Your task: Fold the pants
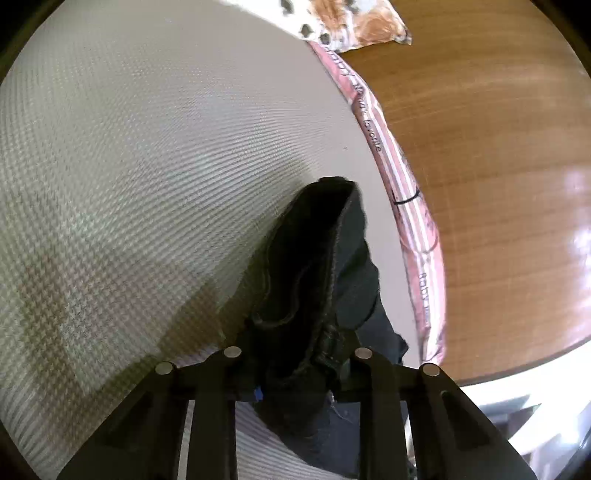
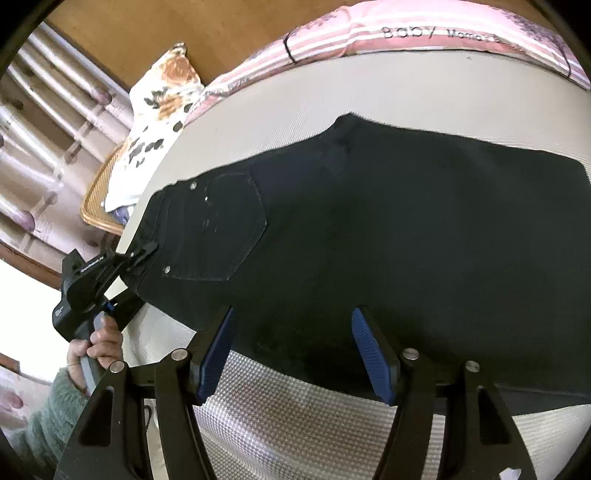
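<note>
Black pants (image 2: 406, 240) lie flat across a cream textured mat (image 2: 314, 417), back pocket up and the waistband at the left. My left gripper (image 2: 144, 253) is clamped on the waistband edge. In the left wrist view the bunched black fabric (image 1: 314, 258) rises between the jaws of the left gripper (image 1: 295, 369), whose pads are hidden by it. My right gripper (image 2: 293, 312) hovers over the near edge of the pants. Its blue pads (image 2: 218, 354) stand wide apart with nothing pressed between them.
A pink striped blanket (image 2: 369, 33) borders the far side of the mat. A floral pillow (image 2: 155, 110) lies on a wicker tray (image 2: 99, 206) at the left. Wooden floor (image 1: 498, 147) lies beyond. A hand (image 2: 99, 339) in a green fuzzy sleeve holds the left gripper.
</note>
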